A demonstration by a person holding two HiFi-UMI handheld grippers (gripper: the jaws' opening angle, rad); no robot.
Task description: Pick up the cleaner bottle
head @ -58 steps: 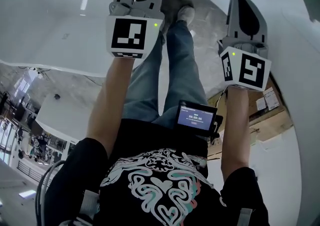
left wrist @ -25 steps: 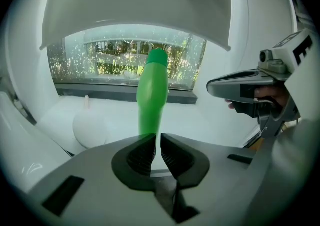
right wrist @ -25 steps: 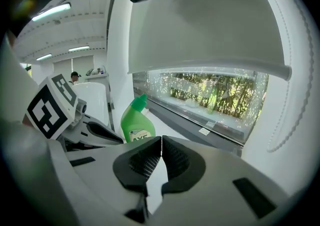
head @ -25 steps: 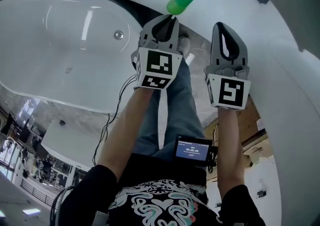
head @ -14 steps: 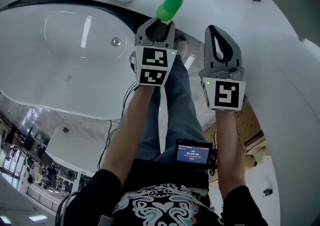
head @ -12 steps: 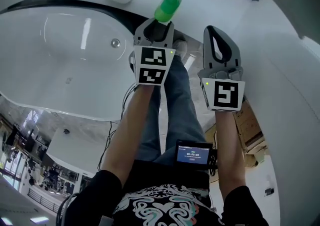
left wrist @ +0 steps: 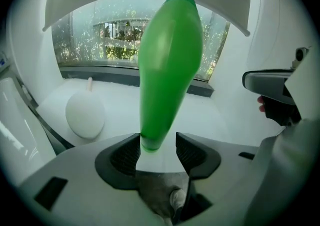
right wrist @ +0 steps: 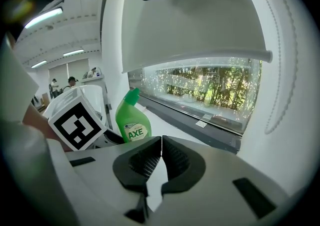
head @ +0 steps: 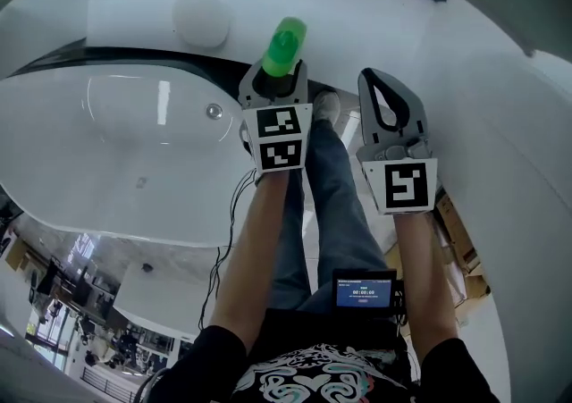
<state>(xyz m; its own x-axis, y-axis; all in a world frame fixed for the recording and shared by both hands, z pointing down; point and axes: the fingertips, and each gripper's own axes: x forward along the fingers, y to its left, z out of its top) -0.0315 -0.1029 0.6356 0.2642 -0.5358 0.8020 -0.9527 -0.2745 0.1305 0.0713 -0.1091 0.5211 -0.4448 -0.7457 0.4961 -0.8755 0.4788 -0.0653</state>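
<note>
The green cleaner bottle (head: 284,46) stands upright on the white ledge behind the bathtub. In the left gripper view its narrow lower end (left wrist: 152,137) sits between the two pads, and a gap shows on the right side. My left gripper (head: 273,78) is around that lower end and its jaws are opening. The right gripper (head: 375,79) hovers to the right of the bottle, shut with nothing in it. From the right gripper view the bottle (right wrist: 132,122) shows a label reading AXE, beside the left gripper's marker cube (right wrist: 77,122). The right gripper (right wrist: 161,157) has its pads together.
A white bathtub (head: 134,151) with a drain lies to the left. A white rounded object (head: 201,19) sits on the ledge left of the bottle. A window runs behind the ledge. The person's legs and shoe (head: 326,106) are below the grippers.
The left gripper has come forward to the bottle, whose lower end now sits between its jaws. The right gripper stays alongside. The head view has tilted up along the ledge.
</note>
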